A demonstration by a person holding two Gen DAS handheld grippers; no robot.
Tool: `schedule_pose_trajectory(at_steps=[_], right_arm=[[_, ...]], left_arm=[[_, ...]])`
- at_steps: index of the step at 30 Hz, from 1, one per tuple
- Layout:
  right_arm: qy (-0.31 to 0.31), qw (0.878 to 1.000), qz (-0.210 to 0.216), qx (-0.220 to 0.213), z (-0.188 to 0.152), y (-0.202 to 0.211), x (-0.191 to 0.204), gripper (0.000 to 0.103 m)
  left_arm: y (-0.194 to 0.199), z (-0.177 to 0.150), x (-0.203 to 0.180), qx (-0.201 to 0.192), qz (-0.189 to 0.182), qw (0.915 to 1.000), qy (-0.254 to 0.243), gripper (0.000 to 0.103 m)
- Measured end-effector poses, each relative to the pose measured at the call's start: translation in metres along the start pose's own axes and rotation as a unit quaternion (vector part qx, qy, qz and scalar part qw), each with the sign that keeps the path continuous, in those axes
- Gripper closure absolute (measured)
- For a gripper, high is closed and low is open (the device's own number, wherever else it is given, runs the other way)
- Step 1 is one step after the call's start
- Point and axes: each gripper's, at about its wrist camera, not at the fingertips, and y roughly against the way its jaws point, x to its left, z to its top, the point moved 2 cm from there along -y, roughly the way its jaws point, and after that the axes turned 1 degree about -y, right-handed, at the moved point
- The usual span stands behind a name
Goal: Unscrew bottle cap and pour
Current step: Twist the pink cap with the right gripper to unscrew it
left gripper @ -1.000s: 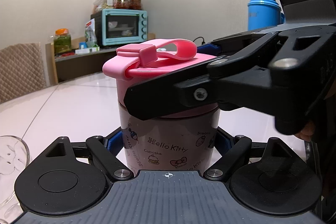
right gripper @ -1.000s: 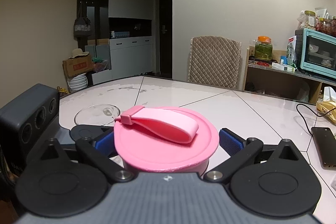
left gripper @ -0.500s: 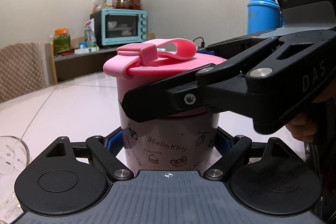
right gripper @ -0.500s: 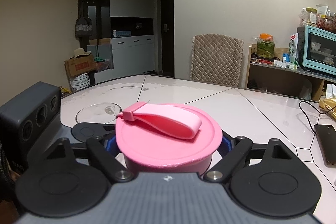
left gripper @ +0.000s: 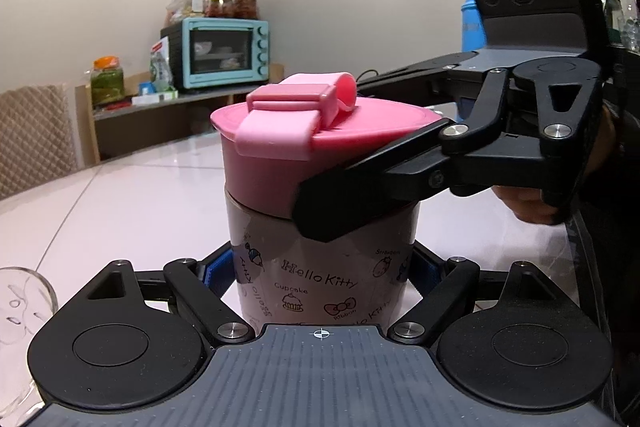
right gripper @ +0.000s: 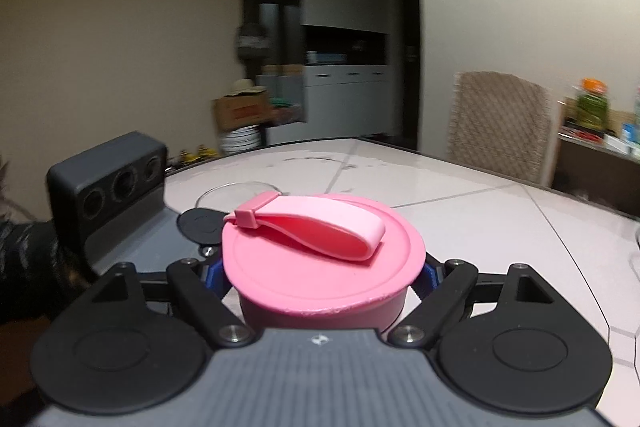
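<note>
A Hello Kitty bottle [left gripper: 320, 267] with a dark body stands on the white table. My left gripper [left gripper: 320, 269] is shut on the bottle's body, its blue pads pressing both sides. A wide pink cap [left gripper: 288, 155] with a pink loop strap [left gripper: 308, 95] sits on top. My right gripper [right gripper: 320, 275] is shut on the pink cap [right gripper: 320, 267] from the right side; it shows in the left wrist view [left gripper: 360, 203] as a black finger across the cap's front. The strap [right gripper: 316, 227] lies across the cap top.
A clear glass [left gripper: 20, 303] stands at the left of the bottle, also in the right wrist view [right gripper: 236, 193]. A teal oven [left gripper: 224, 53], jars and a blue thermos [left gripper: 472, 27] stand behind. A quilted chair [right gripper: 500, 123] is at the table's far edge.
My right gripper has swung around the bottle, turning the pink cap; the strap now points differently. The left gripper and bottle body have stayed still.
</note>
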Motion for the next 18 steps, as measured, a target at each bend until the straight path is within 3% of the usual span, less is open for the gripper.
schedule_pose_trajectory(at_steps=[6, 11, 18], right_arm=[[0.036, 0.996, 0.082, 0.0, 0.002, 0.003, -0.014, 0.018], [0.065, 0.985, 0.158, 0.012, 0.009, 0.0, -0.026, 0.018], [0.08, 0.978, 0.192, 0.017, 0.014, -0.003, -0.029, 0.017]], left_arm=[[-0.002, -0.002, -0.005, 0.0, 0.0, 1.0, -0.003, 0.014], [0.0, -0.004, -0.008, -0.001, 0.0, 1.0, -0.002, 0.014], [0.002, -0.006, -0.011, -0.001, 0.001, 1.0, -0.002, 0.013]])
